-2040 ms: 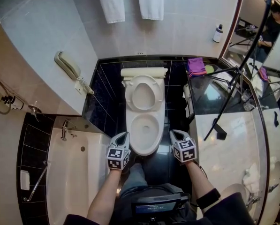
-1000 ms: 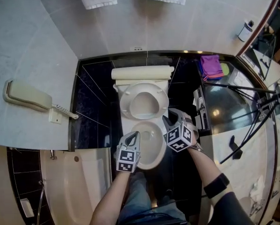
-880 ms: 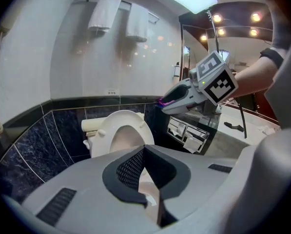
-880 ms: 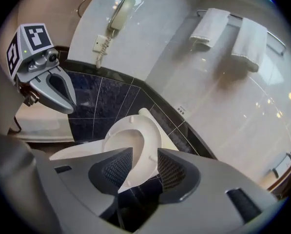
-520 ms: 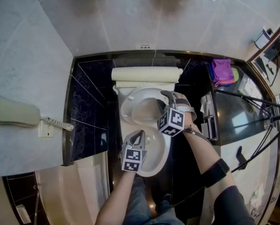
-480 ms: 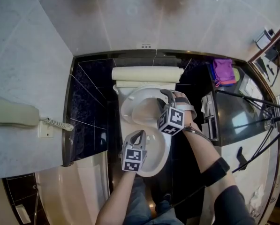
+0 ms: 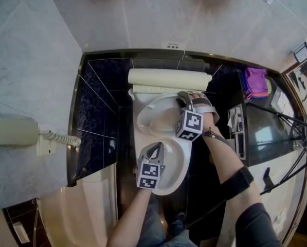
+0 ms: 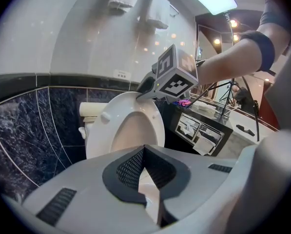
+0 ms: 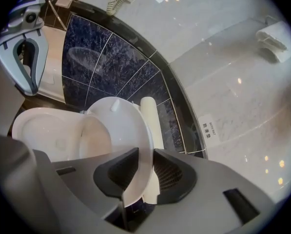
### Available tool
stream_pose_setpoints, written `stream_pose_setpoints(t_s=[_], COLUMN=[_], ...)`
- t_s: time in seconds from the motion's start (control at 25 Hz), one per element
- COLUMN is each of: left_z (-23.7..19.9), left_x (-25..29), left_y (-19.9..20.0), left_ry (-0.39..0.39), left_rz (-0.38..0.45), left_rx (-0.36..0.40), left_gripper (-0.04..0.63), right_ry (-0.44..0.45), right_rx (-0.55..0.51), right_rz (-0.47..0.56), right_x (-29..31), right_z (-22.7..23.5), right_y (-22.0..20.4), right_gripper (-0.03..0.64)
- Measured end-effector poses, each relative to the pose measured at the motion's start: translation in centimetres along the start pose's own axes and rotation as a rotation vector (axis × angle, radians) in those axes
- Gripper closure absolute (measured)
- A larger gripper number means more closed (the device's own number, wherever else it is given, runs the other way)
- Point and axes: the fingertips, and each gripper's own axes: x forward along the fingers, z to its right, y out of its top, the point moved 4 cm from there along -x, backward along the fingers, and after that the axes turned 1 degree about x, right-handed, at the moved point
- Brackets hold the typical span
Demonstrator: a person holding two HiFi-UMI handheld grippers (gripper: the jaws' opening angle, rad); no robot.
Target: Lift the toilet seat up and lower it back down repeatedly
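Right gripper view: fingers of the right gripper [image 9: 141, 165] are being closed on the rim of the toilet seat [image 9: 120, 126], which is raised and tilted over the bowl [image 7: 175, 161]; the left gripper [image 8: 144, 152] is seen closed, empty, beside the bowl's front

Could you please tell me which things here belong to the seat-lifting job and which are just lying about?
Job:
- seat, raised
- right gripper, jaws closing with the seat's edge between them
- bowl
- left gripper, empty

Lying about:
- phone
- purple cloth
- tripod
- bathtub
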Motion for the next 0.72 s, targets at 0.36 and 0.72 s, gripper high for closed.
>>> stream_pose_setpoints(t_s=[0.36, 0.72], left_z=[0.0, 1.5], left_x=[-0.3, -2.1], left_y=[-1.4, -3.5], left_ry=[0.011, 0.041], left_rz=[-0.023, -0.050], left_rx=[-0.022, -0.032], left_gripper=[0.603, 0.603], right_ry=[-0.001, -0.049], right_rx=[0.005, -0.017], right_rz=[0.006, 0.059], right_x=[-1.3, -7.3], right_z=[-0.6, -5.1], right_y=[0.5, 1.3], right_gripper=[0.511, 0.520])
